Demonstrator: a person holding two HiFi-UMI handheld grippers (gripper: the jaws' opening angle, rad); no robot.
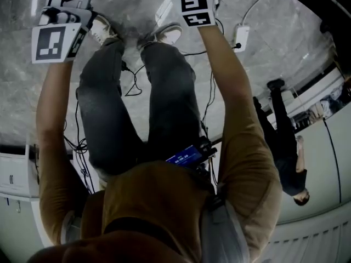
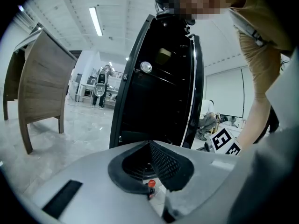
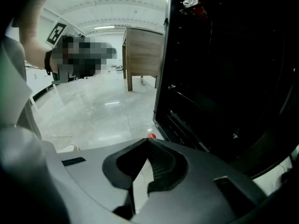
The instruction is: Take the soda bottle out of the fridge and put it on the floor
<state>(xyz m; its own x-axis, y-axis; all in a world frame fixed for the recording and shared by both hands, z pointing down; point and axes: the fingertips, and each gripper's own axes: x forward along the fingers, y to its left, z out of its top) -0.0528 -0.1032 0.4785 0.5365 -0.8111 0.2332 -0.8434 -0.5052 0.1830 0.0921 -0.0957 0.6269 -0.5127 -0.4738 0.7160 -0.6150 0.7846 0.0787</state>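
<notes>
Of the soda bottle only the red cap (image 3: 151, 136) shows, low by the marble floor in front of the black fridge (image 3: 224, 78); it peeks just past the tips of my right gripper (image 3: 149, 141), whose jaws are shut with nothing between them. In the left gripper view the same red cap (image 2: 150, 183) shows through the slit under the jaws of my left gripper (image 2: 149, 144), which also look shut and empty, facing the dark open fridge (image 2: 159, 83). The head view shows only both marker cubes (image 1: 55, 40) (image 1: 196, 7) held out over the floor.
A wooden table (image 2: 39, 83) stands on the floor (image 3: 93, 106) beside the fridge. Cables (image 1: 131, 81) and a white power block (image 1: 240, 36) lie by the person's shoes (image 1: 164, 34). Another person (image 1: 285, 147) stands at the right.
</notes>
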